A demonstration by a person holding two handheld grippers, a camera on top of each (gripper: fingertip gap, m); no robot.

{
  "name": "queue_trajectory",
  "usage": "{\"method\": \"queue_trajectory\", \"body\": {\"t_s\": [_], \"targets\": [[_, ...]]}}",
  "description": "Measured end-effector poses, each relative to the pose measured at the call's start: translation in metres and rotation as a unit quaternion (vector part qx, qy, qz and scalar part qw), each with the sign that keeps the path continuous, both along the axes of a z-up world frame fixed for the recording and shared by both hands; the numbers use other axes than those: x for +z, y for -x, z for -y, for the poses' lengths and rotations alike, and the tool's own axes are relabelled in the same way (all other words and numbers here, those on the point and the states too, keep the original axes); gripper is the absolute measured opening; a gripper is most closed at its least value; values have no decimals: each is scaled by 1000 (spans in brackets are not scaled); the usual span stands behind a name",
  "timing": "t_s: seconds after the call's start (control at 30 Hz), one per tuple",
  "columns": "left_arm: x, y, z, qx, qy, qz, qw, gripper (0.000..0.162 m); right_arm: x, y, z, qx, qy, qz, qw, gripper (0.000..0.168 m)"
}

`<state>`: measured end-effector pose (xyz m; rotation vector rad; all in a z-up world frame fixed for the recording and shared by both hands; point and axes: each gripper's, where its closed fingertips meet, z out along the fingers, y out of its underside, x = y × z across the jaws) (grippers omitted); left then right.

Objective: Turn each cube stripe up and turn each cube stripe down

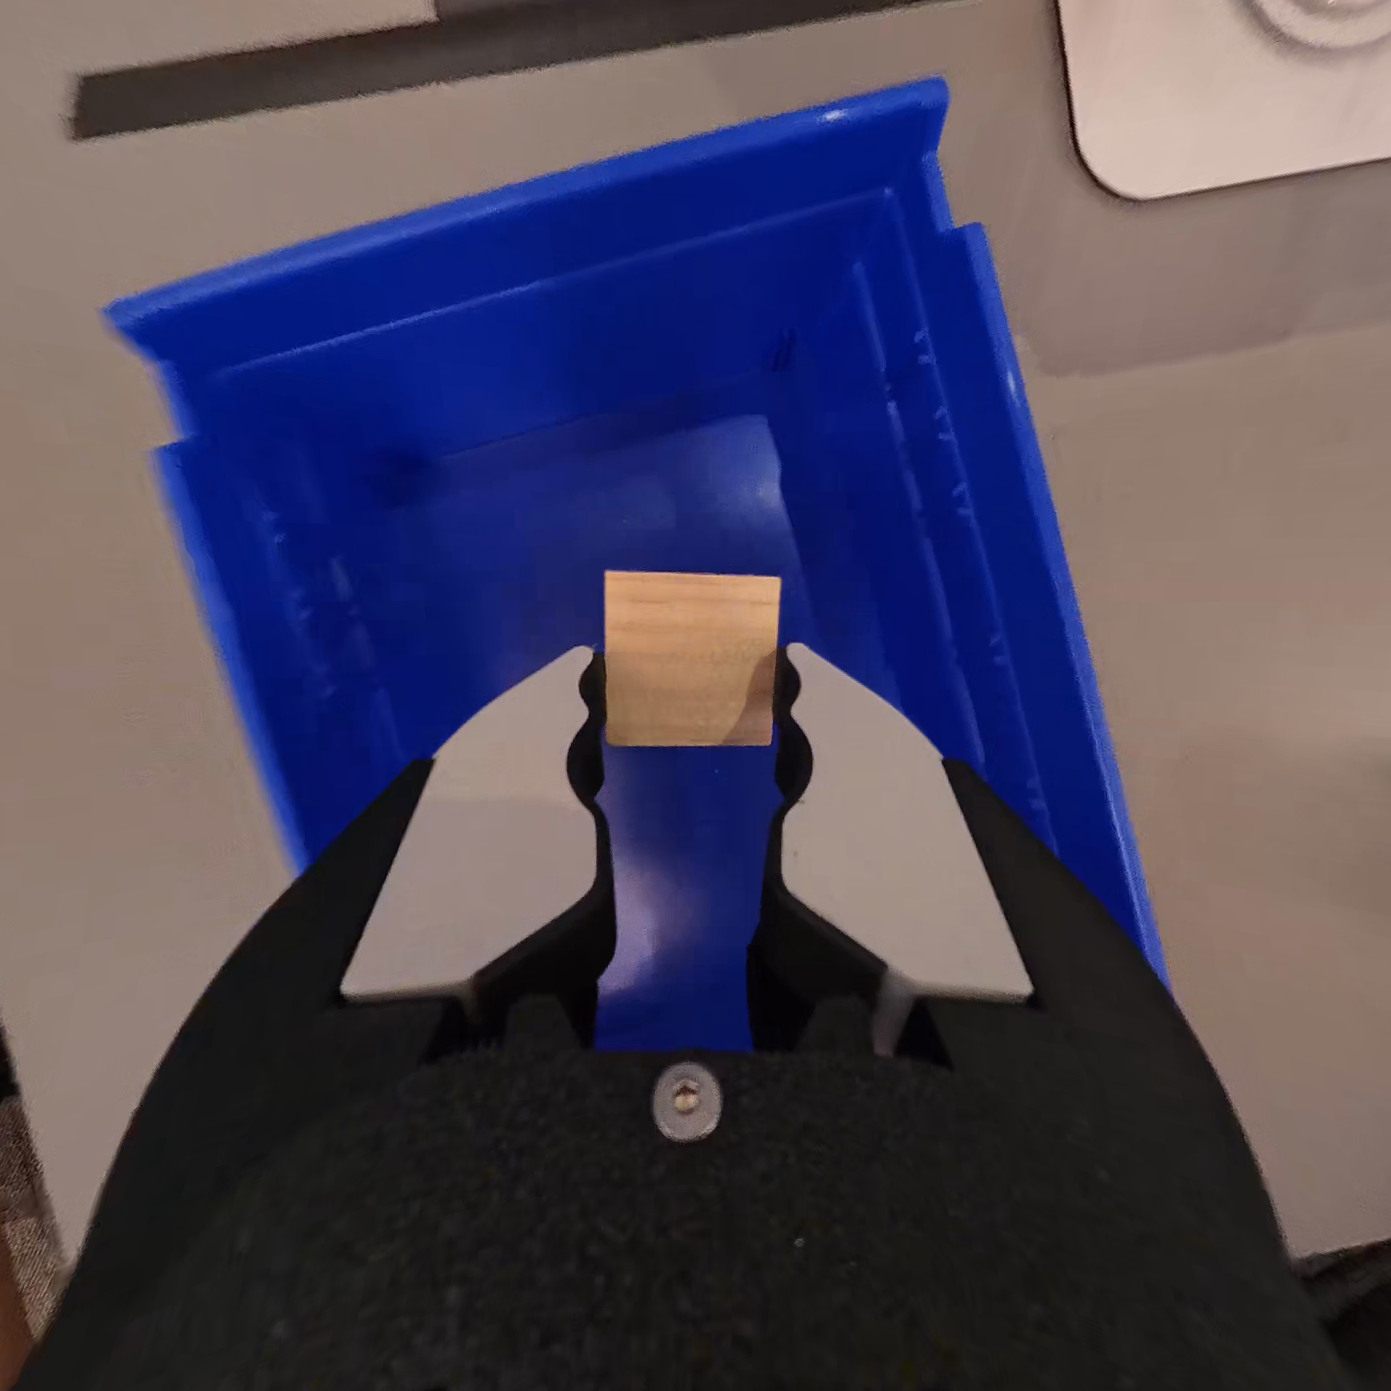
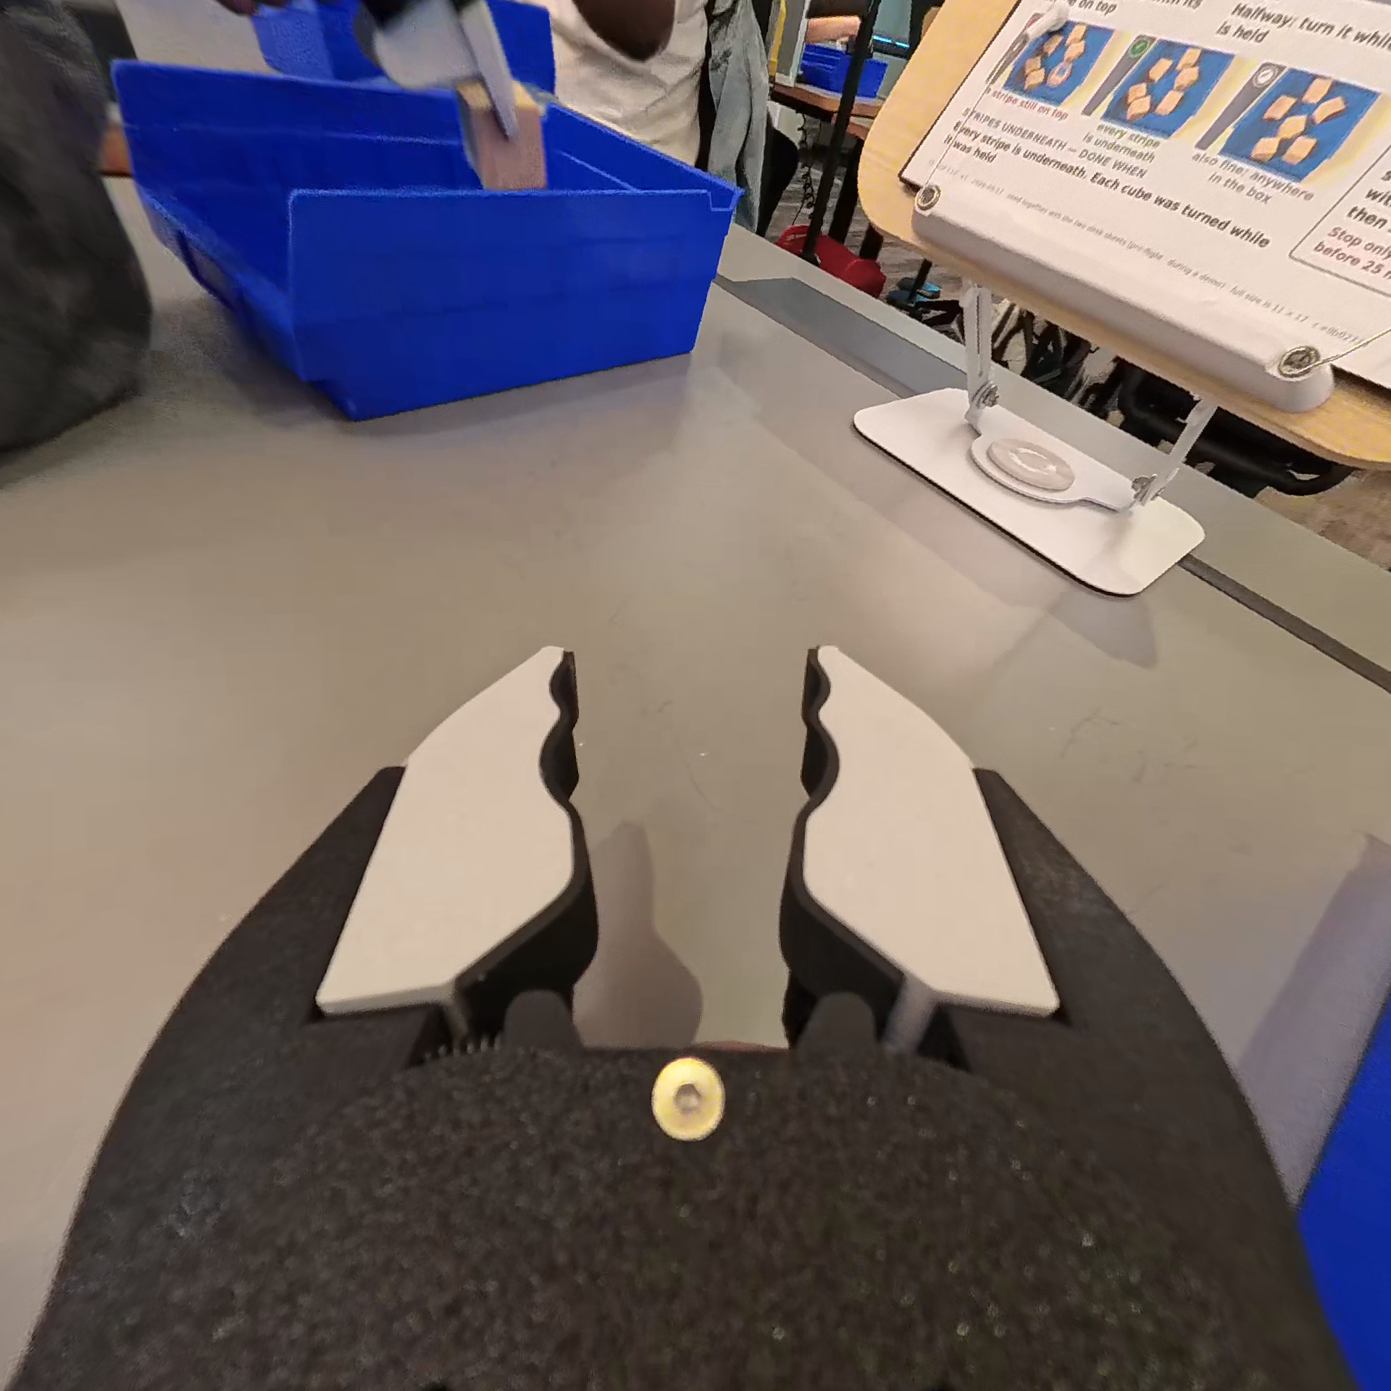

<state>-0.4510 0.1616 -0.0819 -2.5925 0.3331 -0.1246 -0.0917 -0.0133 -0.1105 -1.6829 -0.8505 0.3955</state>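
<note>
Broadly, a grey table (image 2: 451,572) filled both views, bearing a blue bin (image 2: 421,248) toward its far left side in the right wrist view. A white stand (image 2: 1031,482) stood on the table's right edge, propping up a printed instruction sheet (image 2: 1174,143). The right gripper (image 2: 689,662) hovered low over bare tabletop, well apart from the bin, its fingers spread with nothing between them. The left gripper (image 1: 689,662) hung above the bin's interior, fingers clamped on the sides of a wooden cube (image 1: 691,658). The cube's face toward the camera was plain wood; no stripe showed on it.
</note>
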Motion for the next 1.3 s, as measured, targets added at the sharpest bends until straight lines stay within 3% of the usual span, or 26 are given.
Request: {"method": "queue_trajectory", "body": {"t_s": [0.13, 0.33, 0.63, 0.8, 0.87, 0.97, 1.07, 1.2, 1.3], "targets": [[34, -3, 37, -2, -48, 12, 999, 42, 3, -3, -2, -6, 3, -9, 1000, 57], [60, -63, 81, -59, -96, 77, 991, 42, 5, -7, -4, -11, 29, -44, 999, 55], [45, -200, 96, -140, -100, 176, 969, 42, 5, -10, -5, -12, 35, -54, 998, 53], [34, -252, 108, -177, -87, 215, 957, 42, 4, -9, -4, -11, 27, -42, 999, 52], [38, -270, 119, -200, -53, 302, 931, 41, 6, -7, -3, -6, 22, -43, 999, 53], [60, -288, 136, -218, 20, 478, 850, 41, 16, -2, -3, 21, 7, -52, 998, 54], [78, -293, 146, -224, 75, 589, 773, 41, 43, 9, 0, 77, -29, -77, 994, 60], [84, -292, 147, -201, 121, 666, 709, 41, 74, 26, 0, 164, -81, -71, 981, 73], [82, -289, 144, -182, 142, 692, 684, 41, 90, 34, -11, 182, -76, -59, 979, 78]]}}
